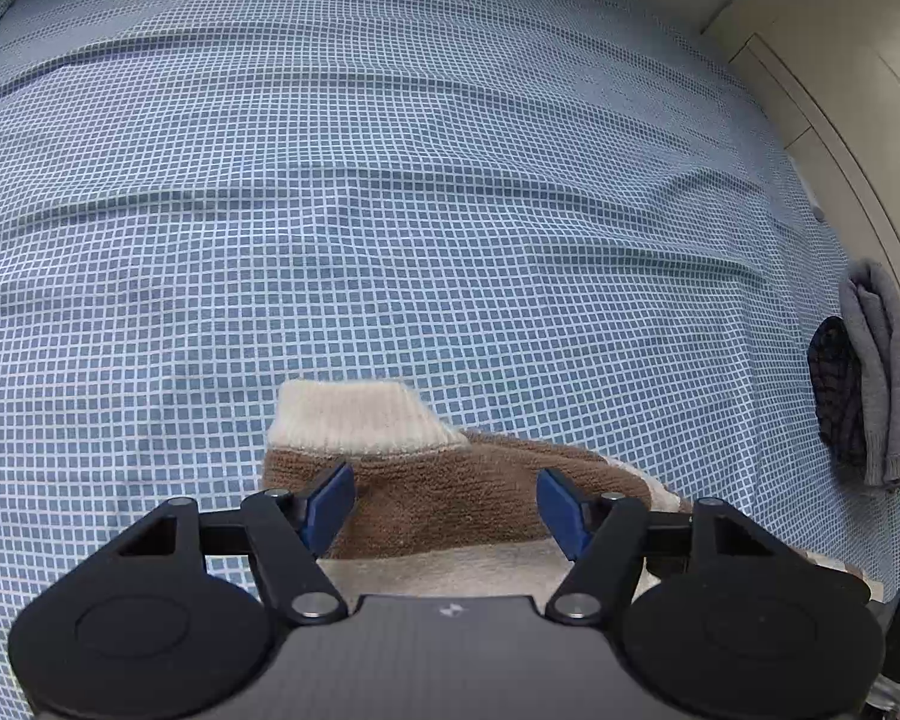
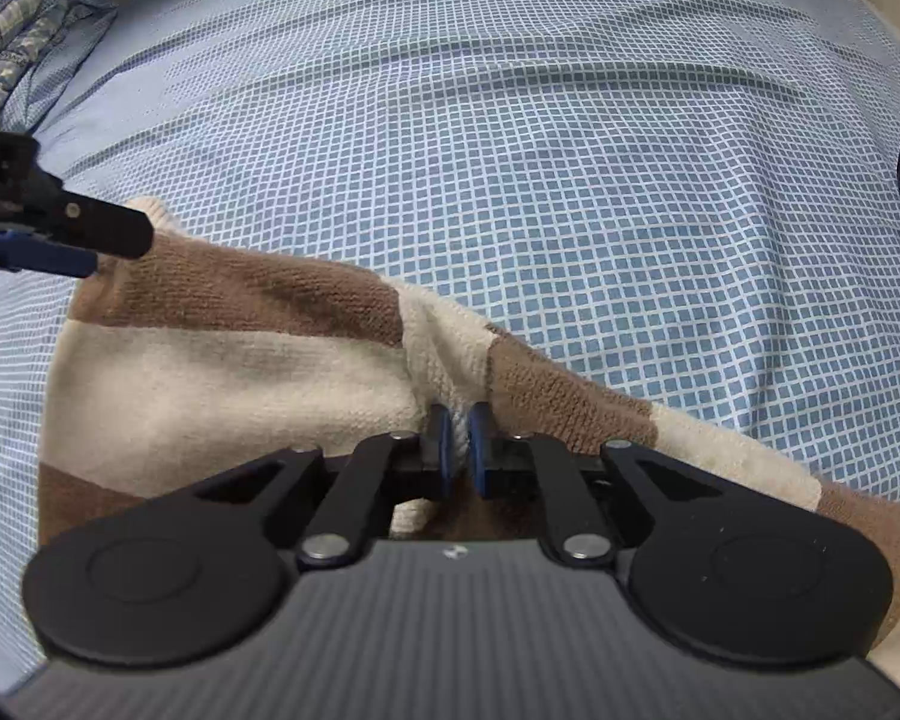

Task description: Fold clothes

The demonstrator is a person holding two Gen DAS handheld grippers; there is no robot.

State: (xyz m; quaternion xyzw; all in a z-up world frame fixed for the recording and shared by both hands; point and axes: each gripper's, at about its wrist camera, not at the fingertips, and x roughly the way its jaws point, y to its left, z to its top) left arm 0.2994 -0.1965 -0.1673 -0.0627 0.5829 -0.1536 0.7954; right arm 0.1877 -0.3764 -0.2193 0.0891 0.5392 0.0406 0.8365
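right tongs [image 2: 457, 444] pinch brown-and-cream striped knit sweater [image 2: 222, 360] | left tongs [image 1: 447, 507] wide apart, empty | risk: thin pinch slips, fold sags

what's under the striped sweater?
The brown-and-cream sweater lies on the blue checked bedsheet, which shows all around it. Right tongs pinch a cream fold; left tongs are open above it. Anything beneath the knit is covered.
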